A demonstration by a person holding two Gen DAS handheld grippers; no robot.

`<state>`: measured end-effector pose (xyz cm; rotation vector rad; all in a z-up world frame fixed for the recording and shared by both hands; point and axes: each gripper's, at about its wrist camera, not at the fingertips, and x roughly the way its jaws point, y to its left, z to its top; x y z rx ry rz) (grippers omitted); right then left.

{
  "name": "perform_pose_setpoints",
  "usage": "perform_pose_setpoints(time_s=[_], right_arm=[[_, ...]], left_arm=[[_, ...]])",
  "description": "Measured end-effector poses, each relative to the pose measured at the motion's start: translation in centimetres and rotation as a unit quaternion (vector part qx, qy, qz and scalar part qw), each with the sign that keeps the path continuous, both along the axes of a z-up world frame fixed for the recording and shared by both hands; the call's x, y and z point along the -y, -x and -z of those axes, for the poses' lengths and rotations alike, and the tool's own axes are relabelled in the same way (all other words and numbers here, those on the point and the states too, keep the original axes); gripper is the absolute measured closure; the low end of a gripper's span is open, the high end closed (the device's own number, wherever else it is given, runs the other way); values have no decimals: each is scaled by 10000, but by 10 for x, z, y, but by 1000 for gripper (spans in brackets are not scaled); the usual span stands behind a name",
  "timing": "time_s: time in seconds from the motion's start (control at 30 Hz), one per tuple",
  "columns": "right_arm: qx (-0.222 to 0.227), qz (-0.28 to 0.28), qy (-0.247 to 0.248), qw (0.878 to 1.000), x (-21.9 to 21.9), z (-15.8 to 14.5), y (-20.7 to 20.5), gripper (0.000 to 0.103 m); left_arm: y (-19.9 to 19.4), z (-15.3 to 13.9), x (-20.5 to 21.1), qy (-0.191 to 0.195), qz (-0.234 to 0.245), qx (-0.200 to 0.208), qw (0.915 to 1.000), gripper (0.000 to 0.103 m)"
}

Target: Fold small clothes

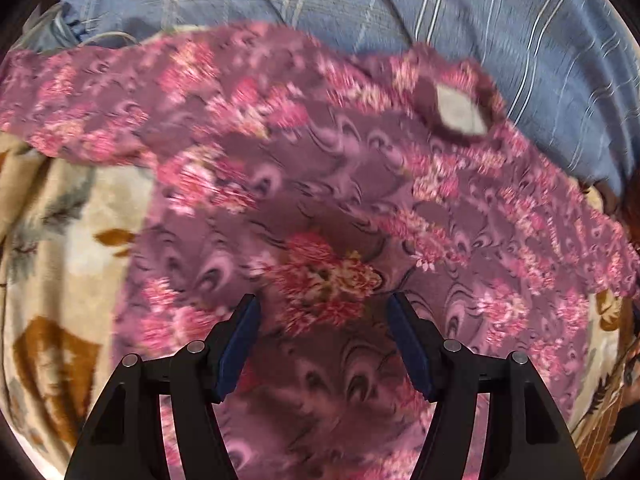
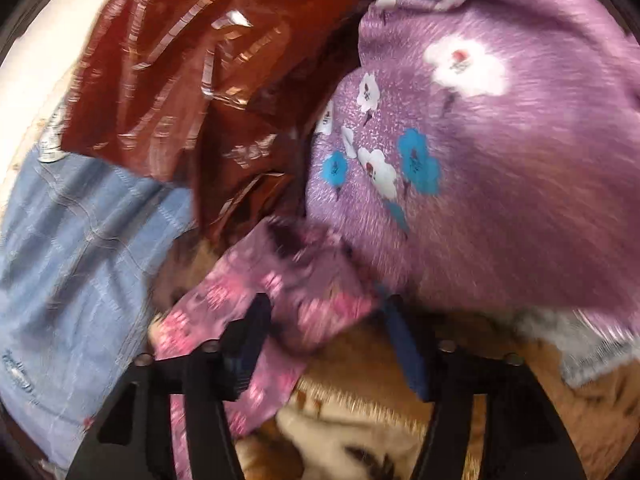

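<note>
Fleecy mauve cloth with pink blossoms, the small garment [image 1: 328, 208], lies spread flat over a cream and tan plush blanket [image 1: 60, 240], its neck opening [image 1: 456, 110] toward the far edge where blue striped fabric [image 1: 520, 40] begins. A sleeve runs out to the left, and bare blanket shows beside that hem. The left gripper [image 1: 324, 312] hovers over the lower body of the garment with its jaws wide apart and nothing between them. In the right wrist view the right gripper [image 2: 328, 320] also stands open; a loose fold of the same garment [image 2: 288, 288] drapes across its left finger, unpinched. Close around it crowd a lilac flowered cloth [image 2: 500, 160], shiny rust-red fabric [image 2: 180, 60] and pale denim [image 2: 80, 240].
</note>
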<state>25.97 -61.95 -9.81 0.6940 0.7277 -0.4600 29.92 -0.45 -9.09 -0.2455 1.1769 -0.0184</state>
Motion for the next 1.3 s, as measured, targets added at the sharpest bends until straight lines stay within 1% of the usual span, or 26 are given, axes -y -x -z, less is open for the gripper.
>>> perform_pose_setpoints(time_s=[0.03, 0.07, 0.13, 0.17, 0.2, 0.27, 0.33, 0.37, 0.47, 0.57, 0.67, 0.73, 0.77, 0.87, 0.97, 1.0, 1.17, 1.3], right_arm=[[-21, -31, -24, 10000, 2, 3, -5, 39], [-34, -71, -34, 10000, 0, 8, -12, 43], [24, -88, 112, 9999, -5, 10, -17, 67], [75, -66, 203, 9997, -9, 9, -15, 91], [188, -90, 256, 9995, -13, 5, -13, 93], [410, -142, 334, 9985, -17, -7, -6, 94], [567, -194, 691, 9958, -33, -26, 4, 94], [525, -229, 808, 9951, -37, -31, 6, 94], [303, -557, 1053, 9924, -68, -42, 0, 94], [369, -992, 1101, 9883, -113, -54, -10, 94], [465, -1586, 1206, 9788, -179, -65, -23, 94], [533, -2029, 1222, 9701, -227, -67, -29, 94], [553, -2160, 1199, 9674, -238, -66, -27, 94], [570, -2668, 1086, 9559, -300, -58, -33, 94], [488, -3172, 941, 9424, -365, -45, -47, 94], [460, -3275, 933, 9391, -378, -42, -46, 94], [405, -3876, 608, 9189, -467, -25, -52, 94], [350, -4401, 479, 8960, -545, -16, -50, 94]], left_arm=[[-4, 4, 4, -102, 3, 17, 9999, 37], [-7, 6, 7, -213, 15, 83, 9997, 37], [-12, 7, 13, -321, 89, 180, 9993, 36], [-14, 7, 14, -303, 103, 199, 9993, 36], [-16, 7, 14, -237, 108, 245, 9994, 36], [-18, 7, 13, -65, 64, 370, 9993, 36], [-15, 8, 6, 73, -12, 491, 9988, 36], [-14, 9, 5, 101, -24, 564, 9984, 36], [-5, 9, 6, -13, 76, 806, 9967, 36], [4, 8, 8, -50, 210, 979, 9950, 36], [5, -1, 6, 170, 292, 1026, 9941, 36], [8, -11, -1, 257, 249, 1171, 9925, 36], [9, -17, -5, 268, 213, 1244, 9916, 36], [15, -31, -22, 232, 86, 1455, 9890, 36], [25, -40, -40, 168, -98, 1640, 9863, 36], [28, -41, -46, 171, -168, 1668, 9857, 36], [40, -42, -71, 188, -370, 1616, 9860, 36], [46, -45, -95, 167, -606, 1637, 9845, 36]])
